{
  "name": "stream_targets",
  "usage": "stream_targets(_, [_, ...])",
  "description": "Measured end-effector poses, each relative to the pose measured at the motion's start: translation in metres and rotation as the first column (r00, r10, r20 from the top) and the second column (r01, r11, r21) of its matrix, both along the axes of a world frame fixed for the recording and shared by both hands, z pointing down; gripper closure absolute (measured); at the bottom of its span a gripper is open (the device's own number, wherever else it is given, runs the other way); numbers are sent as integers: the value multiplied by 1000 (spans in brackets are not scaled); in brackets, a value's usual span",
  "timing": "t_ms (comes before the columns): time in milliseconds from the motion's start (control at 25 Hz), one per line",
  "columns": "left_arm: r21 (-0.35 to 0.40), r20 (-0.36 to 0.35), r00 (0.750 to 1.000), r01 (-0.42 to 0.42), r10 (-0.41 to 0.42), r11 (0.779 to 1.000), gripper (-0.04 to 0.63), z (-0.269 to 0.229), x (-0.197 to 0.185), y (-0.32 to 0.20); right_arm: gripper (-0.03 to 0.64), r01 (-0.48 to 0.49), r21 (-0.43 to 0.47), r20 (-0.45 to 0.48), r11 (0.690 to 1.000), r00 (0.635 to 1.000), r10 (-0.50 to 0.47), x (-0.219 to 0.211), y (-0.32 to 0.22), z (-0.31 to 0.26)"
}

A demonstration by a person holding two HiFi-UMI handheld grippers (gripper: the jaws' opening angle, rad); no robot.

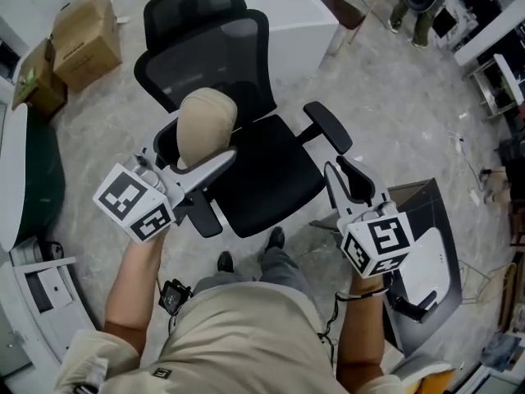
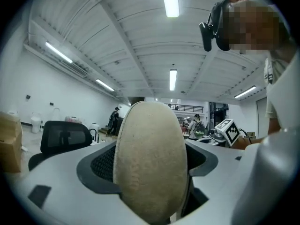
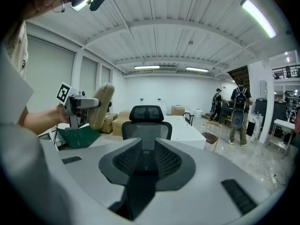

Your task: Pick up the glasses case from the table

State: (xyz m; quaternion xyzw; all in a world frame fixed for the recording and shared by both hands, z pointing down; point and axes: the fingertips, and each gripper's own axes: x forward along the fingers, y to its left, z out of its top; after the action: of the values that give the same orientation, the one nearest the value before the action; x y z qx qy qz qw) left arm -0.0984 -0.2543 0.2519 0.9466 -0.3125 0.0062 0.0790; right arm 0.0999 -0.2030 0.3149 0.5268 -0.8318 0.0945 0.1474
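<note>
A beige oval glasses case (image 1: 205,125) is held upright in the air in front of the person, above a black office chair. My left gripper (image 1: 197,150) is shut on it, one white finger on each side. In the left gripper view the case (image 2: 150,161) fills the space between the dark pads (image 2: 101,165). The right gripper view shows it from the side, case (image 3: 103,104) standing tall in the left gripper (image 3: 82,104). My right gripper (image 1: 349,175) hovers to the right at about the same height, open, with nothing between its pads (image 3: 122,161).
The black mesh office chair (image 1: 246,138) stands right below both grippers. A white table (image 1: 295,6) lies behind it, cardboard boxes (image 1: 82,39) at the far left, a green mat (image 1: 37,171) on the left table. People (image 3: 239,109) stand far off to the right.
</note>
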Motion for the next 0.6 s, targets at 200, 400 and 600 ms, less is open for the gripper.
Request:
stream_targets(200, [79, -11, 1000, -1, 2, 997, 179, -37, -14, 19, 554, 21, 74, 11, 997, 1000, -22, -14, 3, -37])
stream_targets(400, [141, -18, 1000, 11, -9, 990, 179, -64, -30, 41, 568, 38, 130, 17, 991, 999, -40, -27, 10, -67])
stream_targets(600, [193, -26, 999, 26, -22, 981, 179, -85, -44, 63, 594, 56, 162, 16, 985, 998, -59, -38, 22, -87])
